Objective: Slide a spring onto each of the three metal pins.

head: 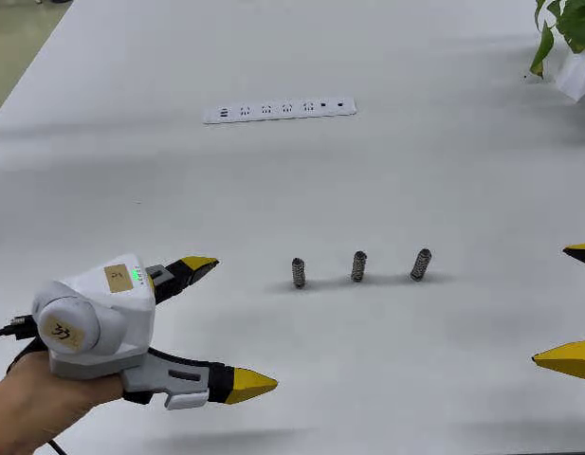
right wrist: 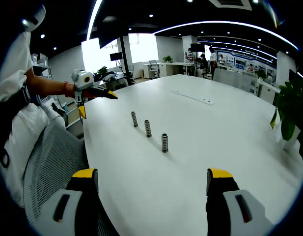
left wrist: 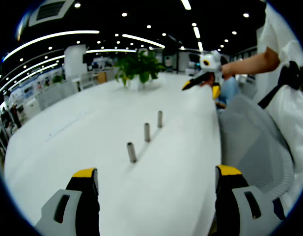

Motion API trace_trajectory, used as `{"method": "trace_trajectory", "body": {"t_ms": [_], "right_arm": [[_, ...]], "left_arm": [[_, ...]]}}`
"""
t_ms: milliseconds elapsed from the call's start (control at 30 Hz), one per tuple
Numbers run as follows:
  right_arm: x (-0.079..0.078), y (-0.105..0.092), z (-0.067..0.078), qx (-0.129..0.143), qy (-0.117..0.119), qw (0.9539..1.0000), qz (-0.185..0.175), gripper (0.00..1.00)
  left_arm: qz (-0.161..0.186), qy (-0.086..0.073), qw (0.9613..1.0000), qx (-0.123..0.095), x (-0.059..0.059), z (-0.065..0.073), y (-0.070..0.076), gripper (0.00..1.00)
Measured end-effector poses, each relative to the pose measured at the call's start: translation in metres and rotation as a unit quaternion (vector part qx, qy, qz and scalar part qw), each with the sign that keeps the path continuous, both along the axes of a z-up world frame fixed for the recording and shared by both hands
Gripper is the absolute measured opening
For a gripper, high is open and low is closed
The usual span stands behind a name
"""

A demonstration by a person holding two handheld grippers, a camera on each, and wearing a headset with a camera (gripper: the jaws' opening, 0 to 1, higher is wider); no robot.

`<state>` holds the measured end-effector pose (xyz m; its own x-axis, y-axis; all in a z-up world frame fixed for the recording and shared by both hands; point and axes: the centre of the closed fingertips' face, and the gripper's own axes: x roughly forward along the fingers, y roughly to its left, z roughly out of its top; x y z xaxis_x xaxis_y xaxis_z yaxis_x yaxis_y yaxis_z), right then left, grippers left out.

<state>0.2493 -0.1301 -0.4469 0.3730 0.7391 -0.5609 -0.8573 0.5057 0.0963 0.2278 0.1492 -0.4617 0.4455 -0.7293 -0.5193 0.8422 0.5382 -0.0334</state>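
Observation:
Three short upright pins stand in a row on the white table (head: 131,190), each with grey spring coils around it: left (head: 299,273), middle (head: 358,266), right (head: 421,264). In the left gripper view the same row (left wrist: 147,132) runs away from the jaws, and in the right gripper view it (right wrist: 148,128) lies ahead. My left gripper (head: 237,322) is open to the left of the row, with nothing between its yellow tips. My right gripper (head: 572,303) is open at the right edge of the head view and also holds nothing. Each gripper is well apart from the pins.
A white power strip (head: 279,110) lies far back on the table. A potted plant (head: 567,38) stands at the back right corner. A grey mesh chair (right wrist: 48,162) sits at the table's near edge beside the person.

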Motion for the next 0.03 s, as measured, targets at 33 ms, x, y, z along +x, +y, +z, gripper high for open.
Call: {"method": "trace_trajectory", "body": {"t_ms": [33], "right_arm": [[-0.0001,0.0002,0.0001,0.000,0.000,1.0000,0.001,0.92]], "left_arm": [[0.000,0.000,1.0000,0.000,0.0001,0.0000,0.0001,1.00]]}}
